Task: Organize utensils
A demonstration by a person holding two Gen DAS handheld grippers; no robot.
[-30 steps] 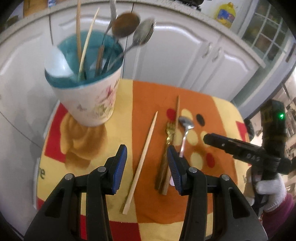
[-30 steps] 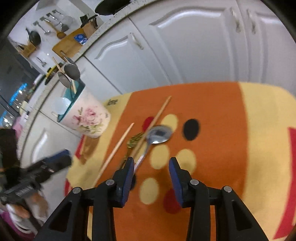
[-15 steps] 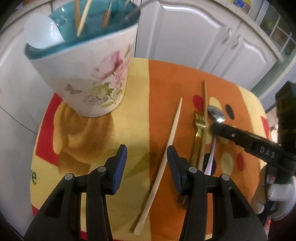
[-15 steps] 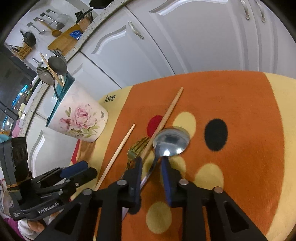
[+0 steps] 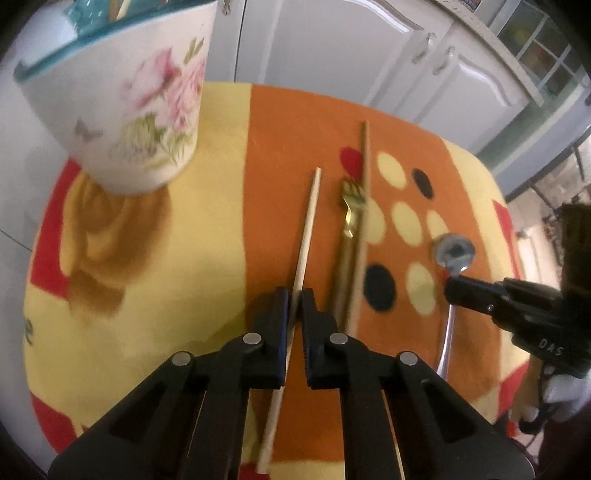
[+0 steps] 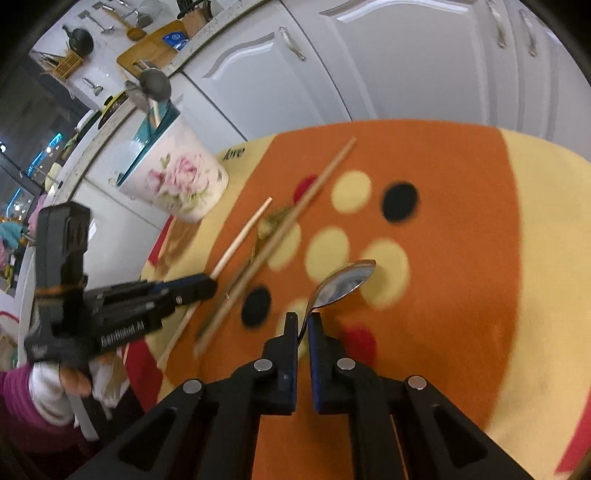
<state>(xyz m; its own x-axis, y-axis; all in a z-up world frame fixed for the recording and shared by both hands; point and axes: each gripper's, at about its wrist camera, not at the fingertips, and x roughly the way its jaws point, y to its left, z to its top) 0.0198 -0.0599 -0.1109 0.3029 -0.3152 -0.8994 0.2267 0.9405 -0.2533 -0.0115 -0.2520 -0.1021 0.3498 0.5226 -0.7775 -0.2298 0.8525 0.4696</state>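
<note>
In front of white kitchen cabinets (image 5: 332, 48), the orange-and-yellow blanket-covered surface (image 5: 207, 229) holds a floral cup (image 5: 125, 110). Left hand-held gripper (image 5: 295, 297) is closing on a pale chopstick (image 5: 308, 221); right hand-held gripper (image 6: 303, 321) pinches a spoon (image 6: 345, 282).

White panelled cabinet doors (image 5: 332, 48) w/ metal handles (image 6: 291, 43) run behind the tabletop, under a speckled counter edge (image 6: 192, 48). Far left in right wrist view: wooden cutting board (image 6: 151, 51), knife block (image 6: 194, 22), hanging pans on white wall (image 6: 79, 38). Glass-paned cabinet (image 5: 535, 40) upper right in left wrist view. Bright, even light.
</note>
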